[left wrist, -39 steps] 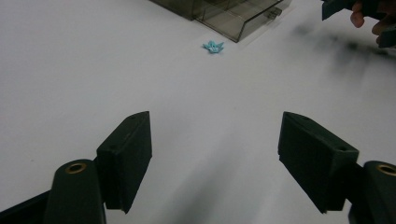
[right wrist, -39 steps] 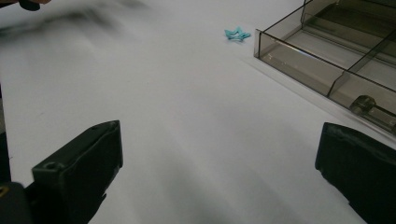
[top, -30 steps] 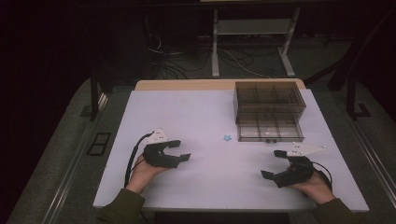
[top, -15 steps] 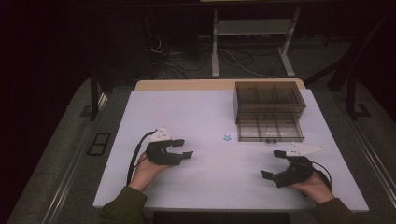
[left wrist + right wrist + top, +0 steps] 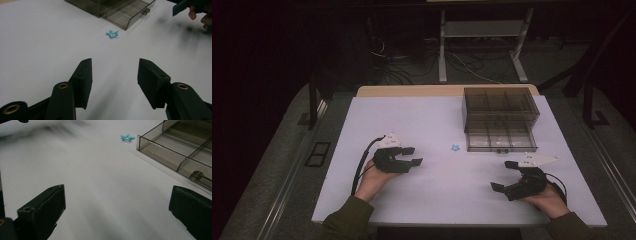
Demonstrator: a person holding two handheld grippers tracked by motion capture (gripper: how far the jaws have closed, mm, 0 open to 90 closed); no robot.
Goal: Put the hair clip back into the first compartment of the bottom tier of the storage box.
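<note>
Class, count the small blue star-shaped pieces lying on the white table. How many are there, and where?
1. The blue star lies on the table just left of the open drawer, touching nothing. Others may be hidden inside the drawer box.

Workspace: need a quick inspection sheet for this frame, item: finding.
Surface: white table top, bare apart from the things below.
Job's things: smoky clear drawer box at far right, its bottom drawer pulled open, compartments look empty; small blue star-shaped piece on the table just left of the drawer, apart from it.
Clutter: nothing seen.
Grippers: left tool open, empty, pointed toward the star; right tool open, empty, near the drawer's front.
Cables: one trails from each tool; more lie on the floor behind.
Surroundings: dark room, metal stand legs beyond the table.
</note>
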